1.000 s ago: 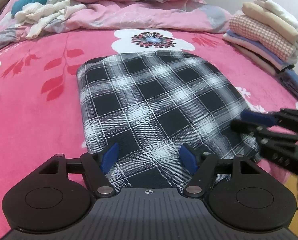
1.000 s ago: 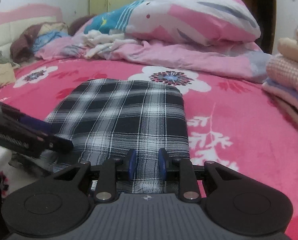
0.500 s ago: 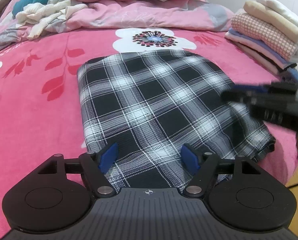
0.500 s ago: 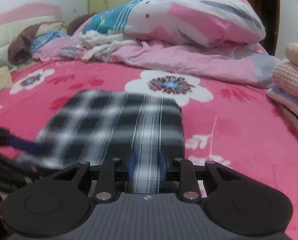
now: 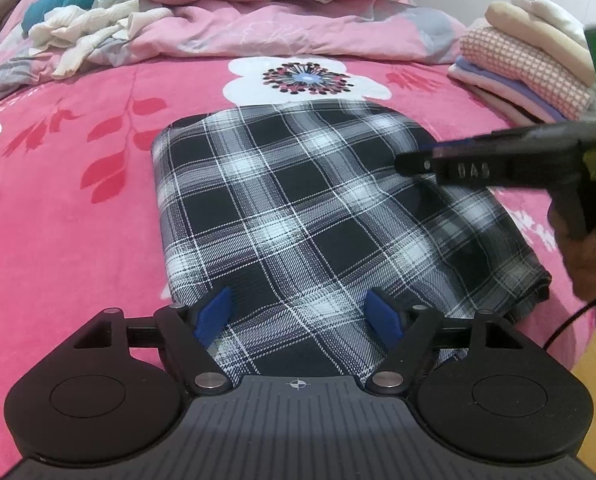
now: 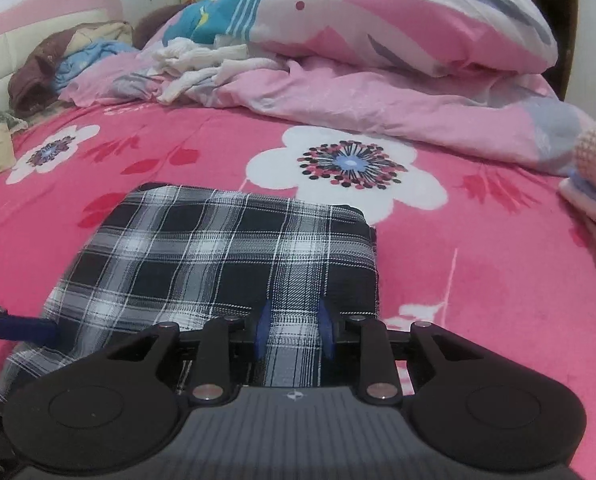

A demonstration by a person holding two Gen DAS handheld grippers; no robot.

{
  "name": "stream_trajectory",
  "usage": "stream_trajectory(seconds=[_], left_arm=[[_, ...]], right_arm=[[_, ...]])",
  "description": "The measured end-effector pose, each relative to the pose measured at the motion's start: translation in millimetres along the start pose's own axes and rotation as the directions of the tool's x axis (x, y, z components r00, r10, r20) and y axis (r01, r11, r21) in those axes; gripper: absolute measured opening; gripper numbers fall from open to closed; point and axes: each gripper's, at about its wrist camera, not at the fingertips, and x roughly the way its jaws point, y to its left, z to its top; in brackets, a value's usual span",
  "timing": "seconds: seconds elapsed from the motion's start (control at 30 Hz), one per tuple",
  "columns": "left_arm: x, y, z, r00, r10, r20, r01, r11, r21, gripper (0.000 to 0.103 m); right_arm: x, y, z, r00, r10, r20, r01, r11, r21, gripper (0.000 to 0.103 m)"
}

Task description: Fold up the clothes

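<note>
On the pink floral bedspread [image 5: 58, 208] lies the folded plaid garment [image 5: 298, 208]. Over its near edge the left gripper [image 5: 302, 316] is opening its jaws, gripping nothing. The right gripper [image 6: 294, 332], jaws narrow, seems above the cloth; contact is unclear.

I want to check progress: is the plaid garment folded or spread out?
Folded: the plaid garment lies as a compact rectangle, with stacked layers showing at its near right corner.

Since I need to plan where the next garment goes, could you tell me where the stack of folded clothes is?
The stack of folded clothes sits at the bed's far right in the left wrist view, beyond the plaid garment and beside the pink duvet.
</note>
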Motion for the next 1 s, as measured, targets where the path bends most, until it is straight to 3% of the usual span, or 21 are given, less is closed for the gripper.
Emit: stream_trajectory(seconds=[0.23, 0.37, 0.7, 0.9, 1.0], left_arm=[[0.2, 0.0, 0.4, 1.000, -0.004, 0.003, 0.004, 1.000, -0.002, 0.076], [0.3, -1.2, 0.4, 1.000, -0.002, 0.006, 0.002, 1.000, -0.002, 0.076], [-0.8, -0.4, -1.8, 0.999, -0.004, 0.032, 0.005, 0.999, -0.040, 0.077], [-12.1, 14.8, -6.6, 0.995, -0.064, 0.074, 0.074, 0.987, -0.145, 0.077], [-21.0, 25.0, -12.9, 0.988, -0.114, 0.100, 0.133, 0.969, -0.207, 0.077]], right_arm=[[5.8, -2.2, 35.6, 0.999, 0.035, 0.029, -0.036, 0.999, 0.036, 0.029], [32.5, -2.7, 49.3, 0.998, 0.056, -0.004, -0.055, 0.997, 0.052, 0.029], [72.5, -11.8, 46.9, 0.995, 0.067, -0.069, -0.058, 0.991, 0.118, 0.033], [75.0, -9.8, 56.3, 0.994, 0.049, -0.096, -0.034, 0.988, 0.152, 0.035], [52.5, -10.2, 59.7, 0.999, 0.021, -0.040, -0.012, 0.979, 0.204, 0.036]])
